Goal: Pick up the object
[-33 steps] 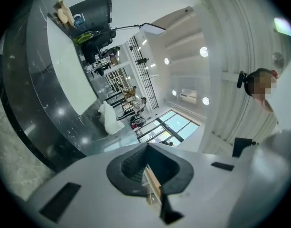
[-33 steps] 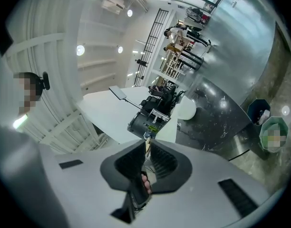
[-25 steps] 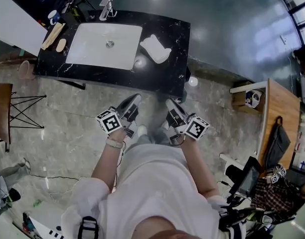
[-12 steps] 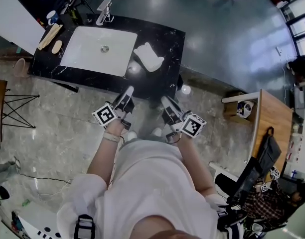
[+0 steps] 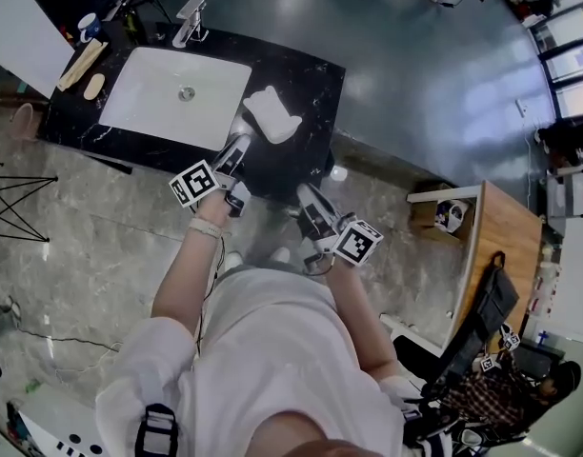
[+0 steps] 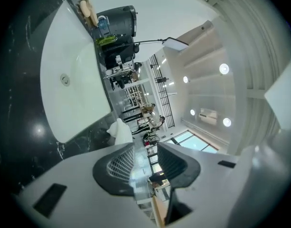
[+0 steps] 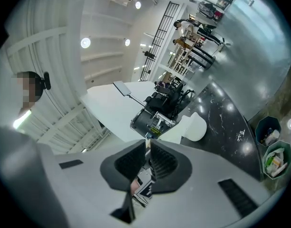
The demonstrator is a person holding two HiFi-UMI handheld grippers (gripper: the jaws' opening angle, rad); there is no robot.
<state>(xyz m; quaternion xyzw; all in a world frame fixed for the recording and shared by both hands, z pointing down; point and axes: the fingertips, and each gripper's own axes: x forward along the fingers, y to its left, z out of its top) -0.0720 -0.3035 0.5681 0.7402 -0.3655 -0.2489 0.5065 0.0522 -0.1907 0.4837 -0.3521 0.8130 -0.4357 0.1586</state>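
A white, rounded lumpy object (image 5: 271, 114) lies on the black marble counter (image 5: 306, 84), just right of the sink. My left gripper (image 5: 239, 145) reaches over the counter's front edge, its tips a short way before the object. Its jaws have just been opening and stand apart with nothing between them; in the left gripper view (image 6: 146, 163) the object (image 6: 121, 133) shows just beyond the left jaw. My right gripper (image 5: 302, 194) hangs lower, in front of the counter, shut and empty. From the right gripper view (image 7: 148, 161) the object (image 7: 195, 126) is farther off on the counter.
A white sink basin (image 5: 139, 103) with a faucet (image 5: 189, 19) fills the counter's left part. A cup (image 5: 88, 28) and wooden pieces (image 5: 80, 65) sit at its far left corner. A wooden desk (image 5: 487, 246) stands to the right. Waste bins (image 7: 274, 146) stand beside the counter.
The left gripper has moved forward over the counter edge towards the white object and its jaws have parted. The right gripper has moved slightly forward and stays shut.
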